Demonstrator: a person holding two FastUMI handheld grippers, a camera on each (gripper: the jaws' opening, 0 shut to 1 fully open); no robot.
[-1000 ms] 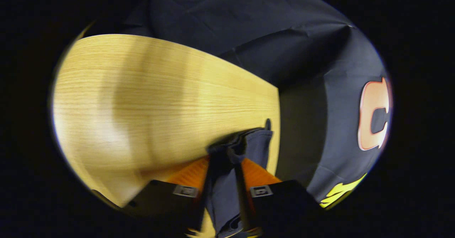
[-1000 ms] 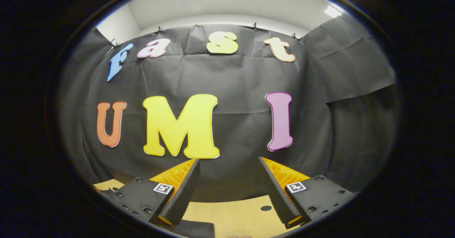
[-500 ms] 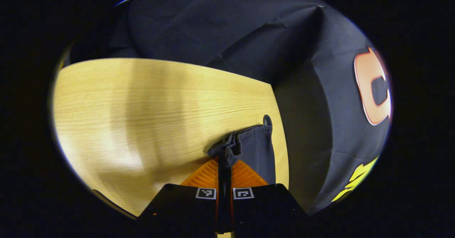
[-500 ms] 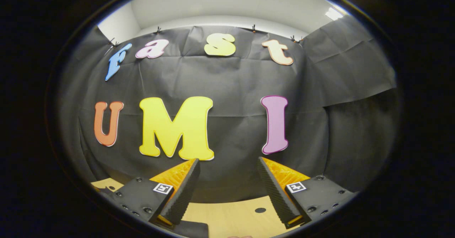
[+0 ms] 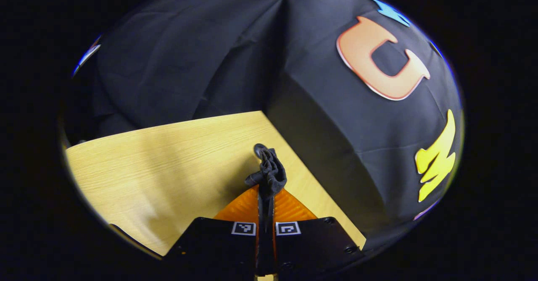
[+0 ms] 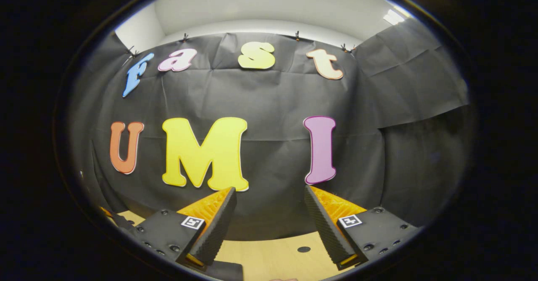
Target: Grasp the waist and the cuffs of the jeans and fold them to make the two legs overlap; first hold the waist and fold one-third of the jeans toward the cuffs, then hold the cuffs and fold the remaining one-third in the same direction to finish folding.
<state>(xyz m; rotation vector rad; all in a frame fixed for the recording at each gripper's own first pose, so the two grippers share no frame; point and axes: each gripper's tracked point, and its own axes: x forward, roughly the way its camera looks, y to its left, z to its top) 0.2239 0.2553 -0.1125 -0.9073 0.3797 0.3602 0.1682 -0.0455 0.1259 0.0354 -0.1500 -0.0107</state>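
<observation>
We saw the left gripper (image 5: 265,197) clamped on a bunched fold of dark blue denim jeans (image 5: 269,172) near the pale wooden table (image 5: 168,167) corner; the right gripper (image 6: 269,222) gaped apart above its far edge.

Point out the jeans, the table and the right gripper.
jeans (image 5: 269,174): left gripper view, bunched fabric above the shut jaws.
table (image 5: 168,163): left gripper view, bare wooden top.
right gripper (image 6: 269,218): right gripper view, midway between open fingertips.
</observation>
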